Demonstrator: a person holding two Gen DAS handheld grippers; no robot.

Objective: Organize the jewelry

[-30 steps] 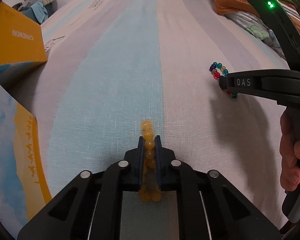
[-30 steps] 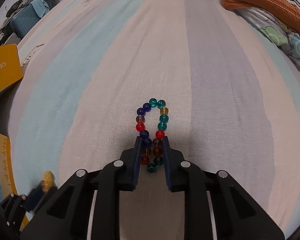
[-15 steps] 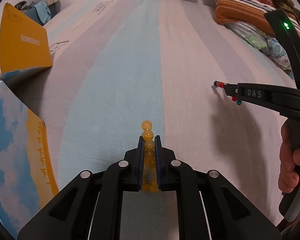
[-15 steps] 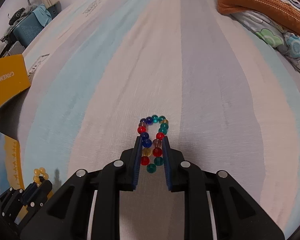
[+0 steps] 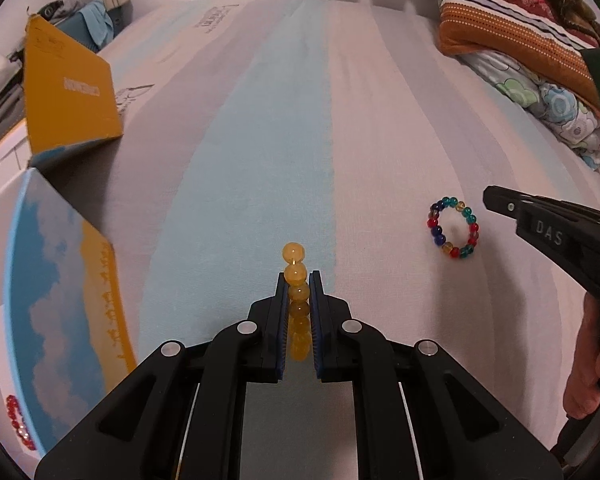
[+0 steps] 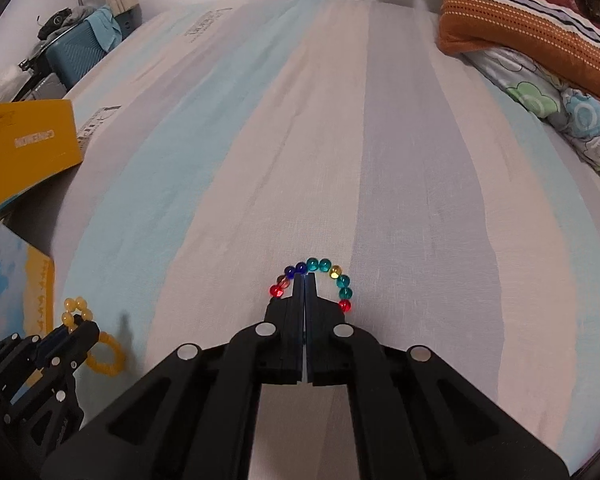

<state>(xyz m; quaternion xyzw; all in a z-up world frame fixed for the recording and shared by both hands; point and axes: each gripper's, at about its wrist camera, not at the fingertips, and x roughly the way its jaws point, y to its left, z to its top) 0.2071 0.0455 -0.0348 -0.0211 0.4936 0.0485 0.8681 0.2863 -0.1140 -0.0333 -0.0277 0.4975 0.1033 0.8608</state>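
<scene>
Striped bed sheet (image 5: 260, 140), woven cloth, wide bare stretch mid-frame. Two bead bracelets: yellow bracelet (image 5: 297, 280), round glossy beads, clamped in left hand-held gripper (image 5: 298, 280); multicolour bracelet (image 5: 454, 227), glass-like ring, flat on sheet right of centre. Right hand-held gripper (image 6: 305, 280) clenched, empty, above it. Box (image 5: 68, 88) upper left, pillows (image 5: 512, 40) upper right.

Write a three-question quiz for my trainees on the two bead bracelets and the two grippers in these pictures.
1. True or false: the right gripper grips the multicoloured bracelet.
2. What does the left gripper hold? A) the yellow bead bracelet B) a necklace C) nothing
3. Where does the multicoloured bracelet lie?

Key: 1 false, its jaws are shut on nothing; 2 A; 3 on the striped bedsheet, as an open ring.
</scene>
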